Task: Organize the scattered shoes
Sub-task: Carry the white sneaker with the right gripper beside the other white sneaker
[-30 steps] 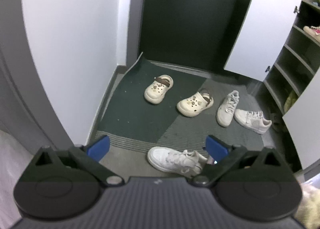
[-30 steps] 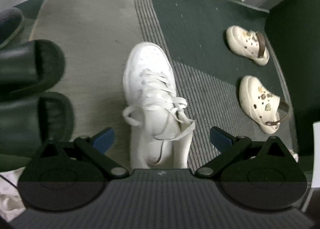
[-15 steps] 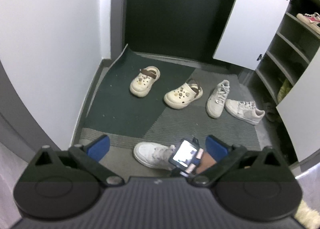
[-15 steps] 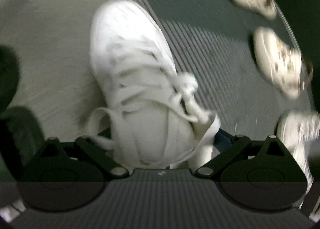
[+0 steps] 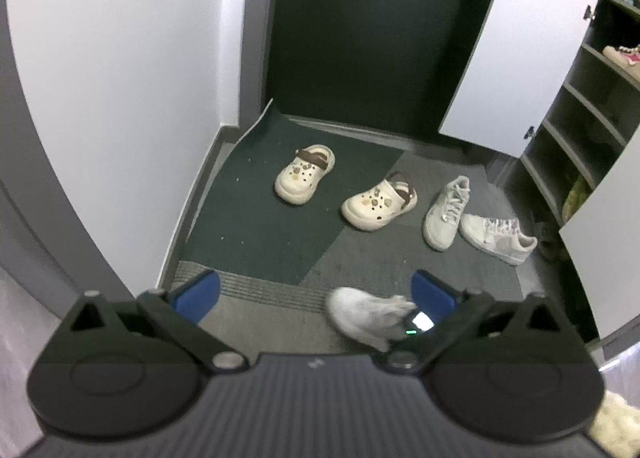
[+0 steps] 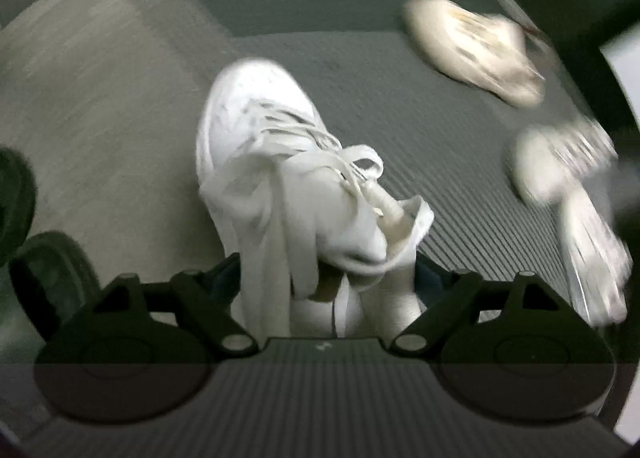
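A white lace-up sneaker (image 6: 256, 130) lies at the mat's near edge, blurred in the left wrist view (image 5: 360, 314). My right gripper (image 6: 328, 278) straddles its heel, jaws closing, pads against both sides; its body shows as a lit screen (image 5: 416, 324). Held above the floor, my left gripper (image 5: 316, 294) is open and holds nothing. Two cream clogs (image 5: 305, 174) (image 5: 378, 202) and a pair of white sneakers (image 5: 446, 214) (image 5: 498, 236) lie farther back on the mat.
A shoe cabinet with grey shelves (image 5: 580, 130) stands at the right, its white door (image 5: 516, 70) swung open. A dark door (image 5: 380, 26) closes the far end. White wall (image 5: 120, 98) on the left. Dark slippers (image 6: 48, 278) lie left of the sneaker.
My right gripper dropped onto the near sneaker's heel, rolled, and its jaws came in. The sneaker has shifted right and turned on the floor. The left gripper barely moved.
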Motion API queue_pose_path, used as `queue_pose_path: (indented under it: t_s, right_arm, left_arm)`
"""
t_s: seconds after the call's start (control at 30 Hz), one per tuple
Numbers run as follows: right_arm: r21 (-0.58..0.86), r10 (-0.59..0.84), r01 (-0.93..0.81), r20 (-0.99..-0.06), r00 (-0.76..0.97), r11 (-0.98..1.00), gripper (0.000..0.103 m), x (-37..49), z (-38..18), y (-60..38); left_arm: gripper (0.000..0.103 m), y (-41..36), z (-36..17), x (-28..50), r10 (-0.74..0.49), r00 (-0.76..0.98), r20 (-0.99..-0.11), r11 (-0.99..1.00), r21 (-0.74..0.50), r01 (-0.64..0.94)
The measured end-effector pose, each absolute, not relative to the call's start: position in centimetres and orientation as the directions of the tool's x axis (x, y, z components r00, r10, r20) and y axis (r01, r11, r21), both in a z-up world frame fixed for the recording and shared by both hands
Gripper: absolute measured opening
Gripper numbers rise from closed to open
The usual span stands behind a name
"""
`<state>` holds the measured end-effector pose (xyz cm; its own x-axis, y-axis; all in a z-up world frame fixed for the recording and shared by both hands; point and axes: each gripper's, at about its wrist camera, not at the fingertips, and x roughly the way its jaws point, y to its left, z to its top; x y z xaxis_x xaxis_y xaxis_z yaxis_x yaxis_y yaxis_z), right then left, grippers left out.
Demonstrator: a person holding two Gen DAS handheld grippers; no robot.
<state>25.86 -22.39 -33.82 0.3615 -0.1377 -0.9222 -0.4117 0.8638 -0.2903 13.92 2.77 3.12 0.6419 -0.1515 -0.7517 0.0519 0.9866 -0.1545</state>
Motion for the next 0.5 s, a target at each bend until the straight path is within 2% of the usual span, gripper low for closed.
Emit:
queue_pose_path:
  t_s: [0.23,0.4,0.5]
  right_arm:
    - [-0.179,-0.16,-0.032,-0.935,0.317,0.983,0.086,15.6,-30.3,-33.5]
    - [-0.077,-0.142,0.22,-0.944,0.298,0.973,0.086,6.4,-32.5,-38.0]
    - [-0.037,-0.122,0.284,-0.95,0.286,0.958,0.086,3.8,-34.2,-38.5]
  left_arm:
    - [0.103,2.7,4.3,12.6,-0.228,0.641,-0.733,0.972,-0.213,0.102]
    - [0.103,1.6,5.6,10.8,-0.286,0.659,-0.696,0.958,-0.233,0.169]
    - [0.103,0.6,5.8,10.1,-0.295,0.662,-0.689,0.955,-0.224,0.192]
